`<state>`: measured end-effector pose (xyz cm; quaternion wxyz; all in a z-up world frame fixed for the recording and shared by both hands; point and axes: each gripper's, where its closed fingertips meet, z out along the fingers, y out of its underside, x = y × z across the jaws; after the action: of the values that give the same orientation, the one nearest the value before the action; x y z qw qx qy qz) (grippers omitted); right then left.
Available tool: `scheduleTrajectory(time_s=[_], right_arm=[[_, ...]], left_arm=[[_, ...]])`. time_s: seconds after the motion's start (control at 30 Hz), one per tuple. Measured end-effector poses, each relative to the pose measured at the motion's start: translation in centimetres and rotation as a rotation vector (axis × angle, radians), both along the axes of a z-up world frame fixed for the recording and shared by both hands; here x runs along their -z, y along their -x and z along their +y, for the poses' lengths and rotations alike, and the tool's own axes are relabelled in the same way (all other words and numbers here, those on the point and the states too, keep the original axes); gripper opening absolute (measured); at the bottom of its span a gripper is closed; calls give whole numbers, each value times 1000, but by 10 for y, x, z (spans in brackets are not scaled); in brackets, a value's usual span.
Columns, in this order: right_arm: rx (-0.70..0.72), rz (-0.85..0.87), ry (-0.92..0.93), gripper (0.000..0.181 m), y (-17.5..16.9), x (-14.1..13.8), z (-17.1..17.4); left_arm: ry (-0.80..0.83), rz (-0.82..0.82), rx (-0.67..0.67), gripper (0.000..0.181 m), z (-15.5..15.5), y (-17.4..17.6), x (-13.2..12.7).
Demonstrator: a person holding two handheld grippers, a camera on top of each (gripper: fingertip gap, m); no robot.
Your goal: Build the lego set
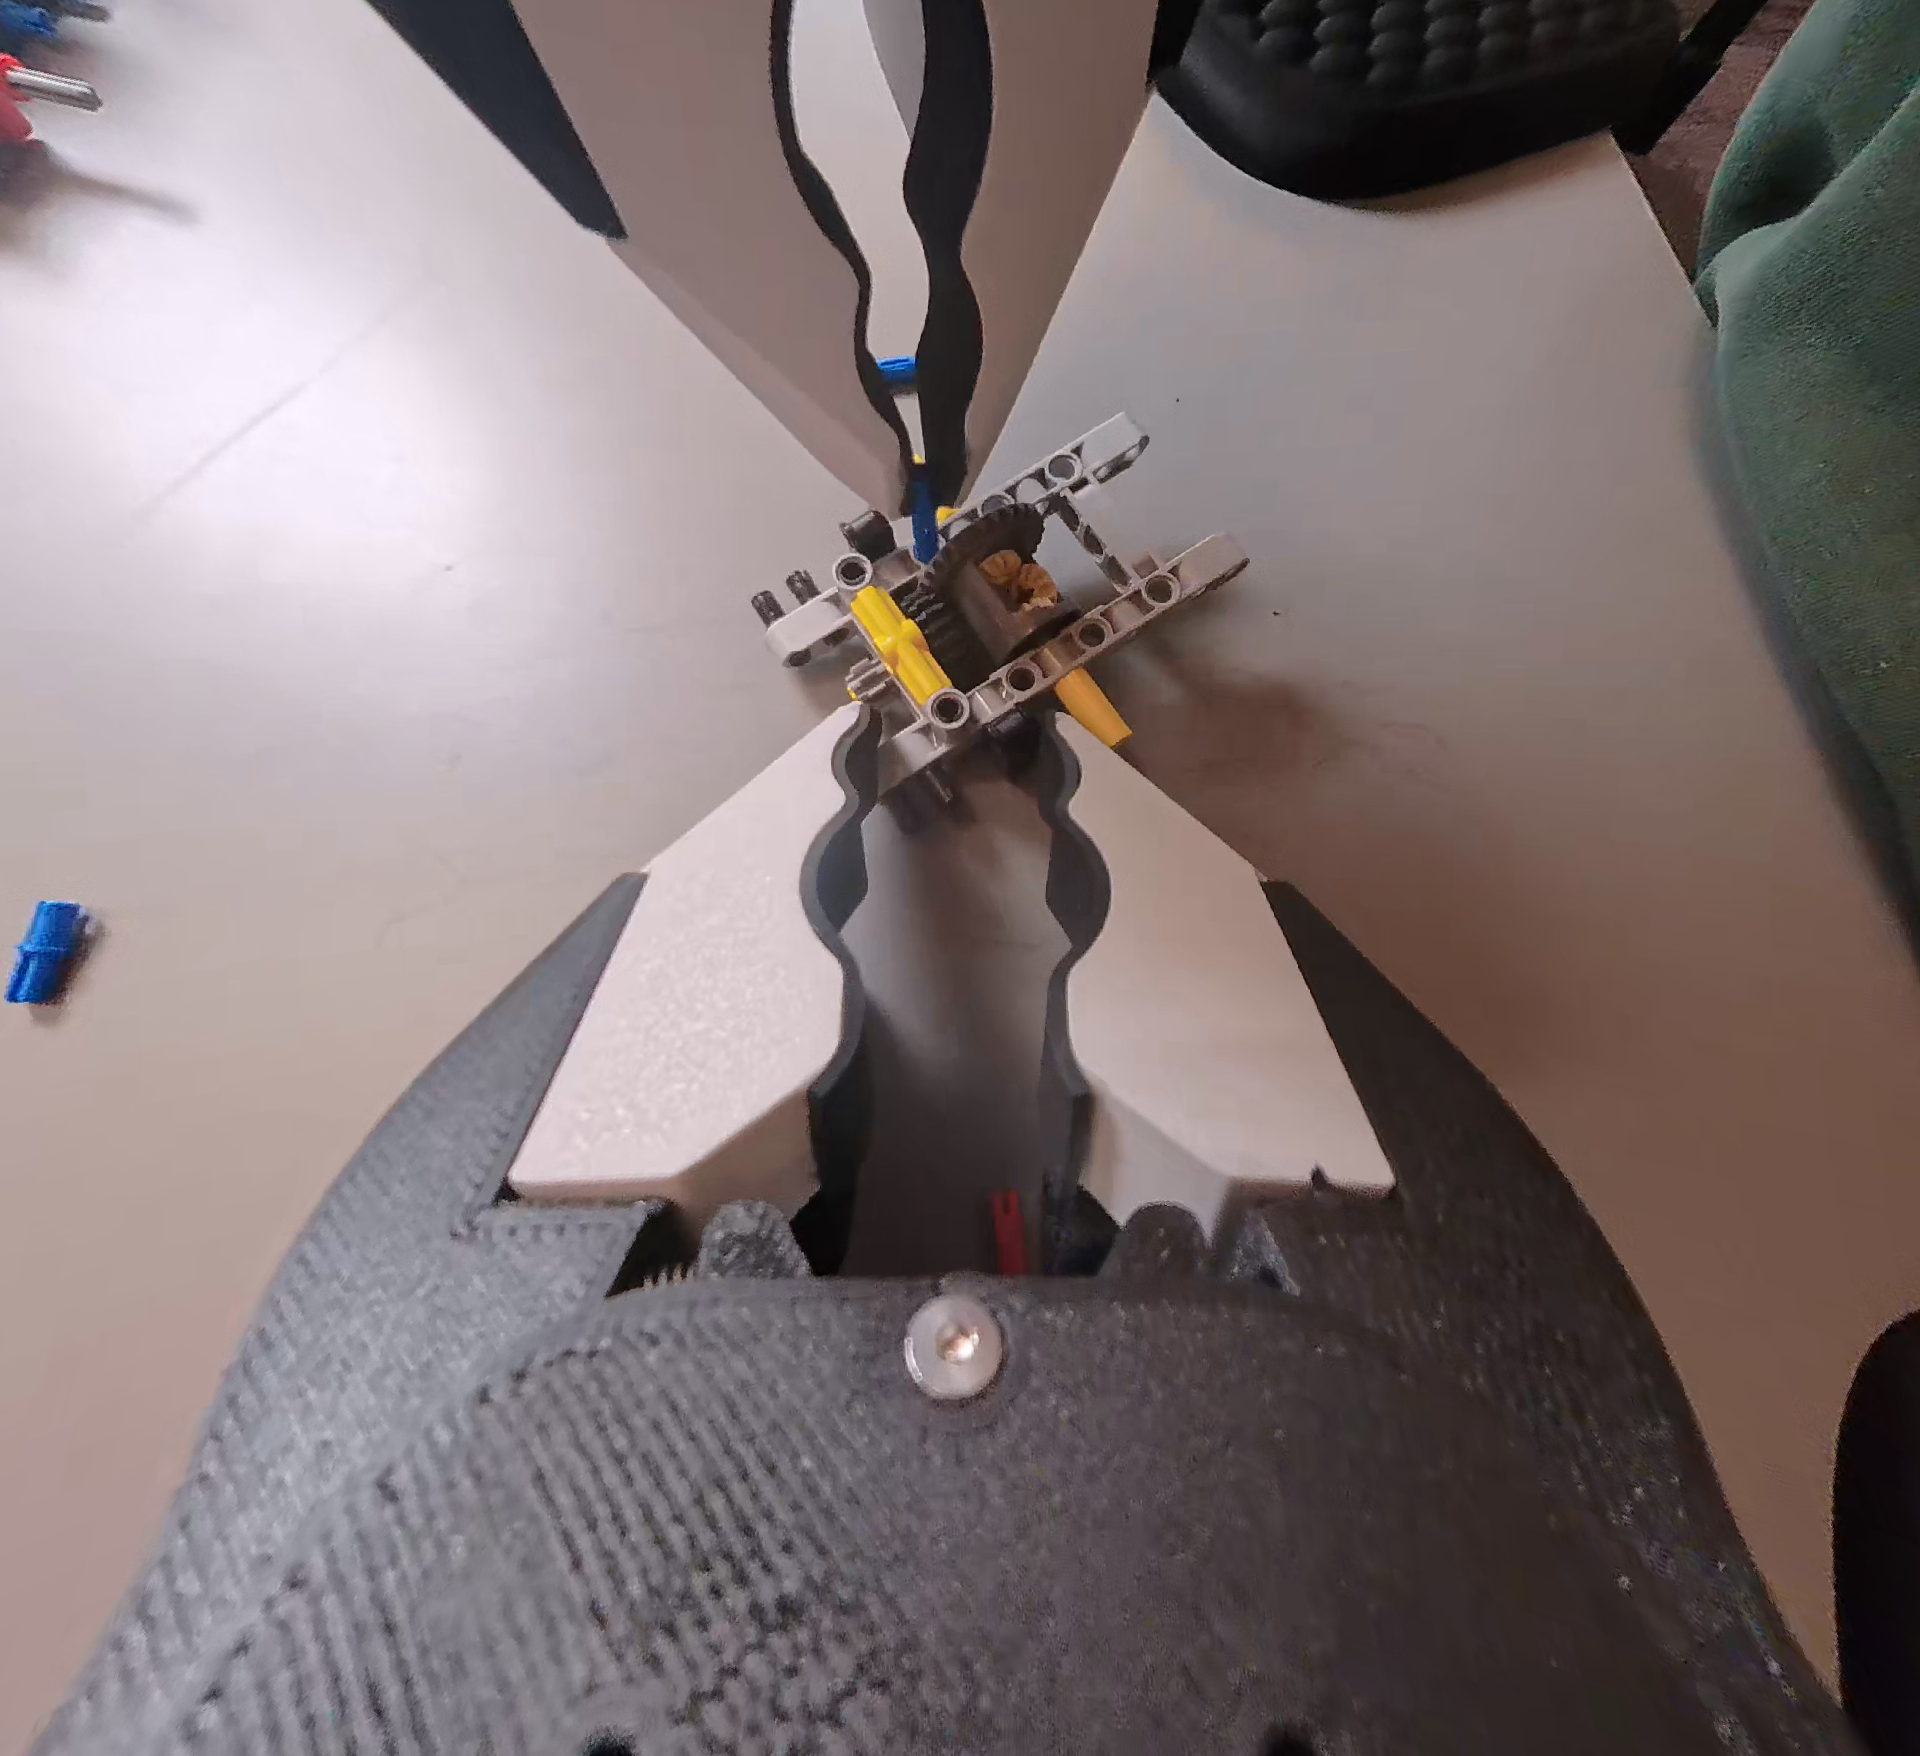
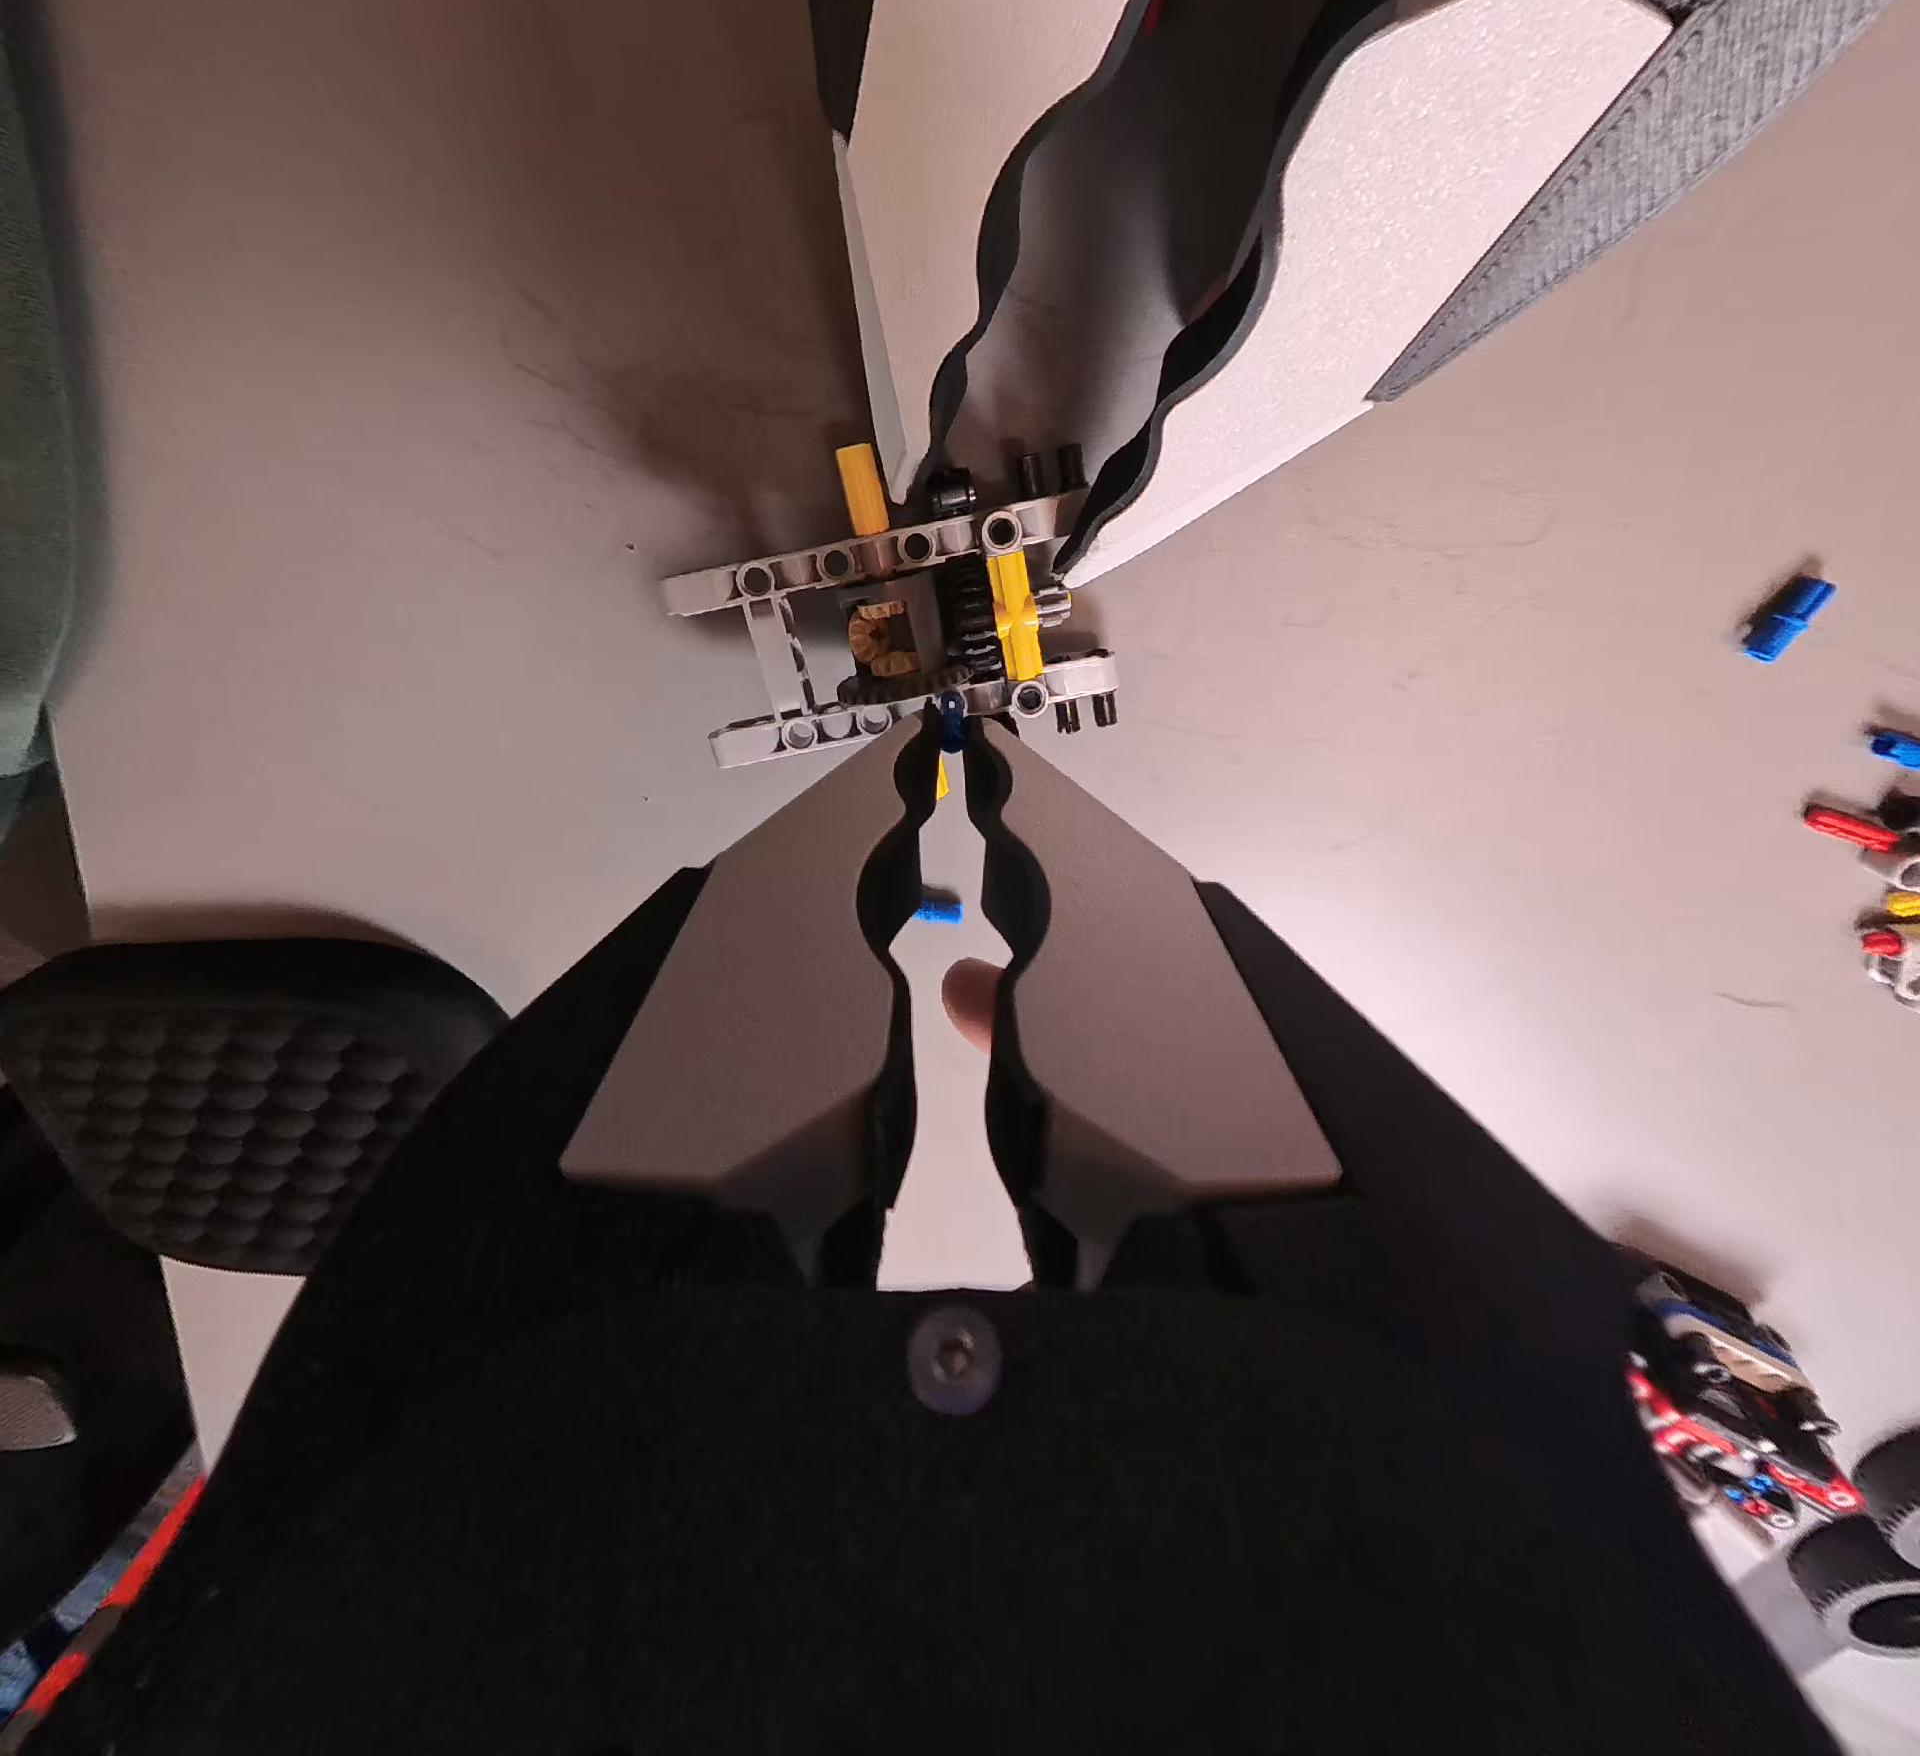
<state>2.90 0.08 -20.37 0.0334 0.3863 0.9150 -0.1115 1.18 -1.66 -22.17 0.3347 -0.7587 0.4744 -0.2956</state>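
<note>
Off-task things around my table

My pale table top (image 1: 343,459) carries a dark smudge (image 1: 1278,709) near its edge. Past that edge stands a black chair with a bumpy seat (image 1: 1423,13), and a fold of dark green fabric (image 1: 1829,335) lies beside it.

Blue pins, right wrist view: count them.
4 blue pins: one held by the right gripper, one on the table below its fingers, two at right. Pile may hide more.
</note>
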Motion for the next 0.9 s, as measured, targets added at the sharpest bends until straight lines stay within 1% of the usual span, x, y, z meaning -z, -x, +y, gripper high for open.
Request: scheduleTrajectory(time_s=[0.03,0.23,0.4,0.53,0.67,0.9], right_arm=[[6,0,5,3,0,0,0],[-2,-35,-11,2,-8,0,-5],[59,-20,-51,3,-16,0,4],[116,-5,-44,3,-22,0,8],[144,-5,-45,3,-25,0,9],[171,21,-34,3,-26,0,9]], left_arm=[[-1,0,5,29,0,0,0],[-19,7,77,28,-2,-7,0],[-12,4,125,28,6,-14,0],[-1,-2,193,28,12,-19,0],[28,-11,253,28,16,-20,0],[42,-15,275,28,17,-20,0]])
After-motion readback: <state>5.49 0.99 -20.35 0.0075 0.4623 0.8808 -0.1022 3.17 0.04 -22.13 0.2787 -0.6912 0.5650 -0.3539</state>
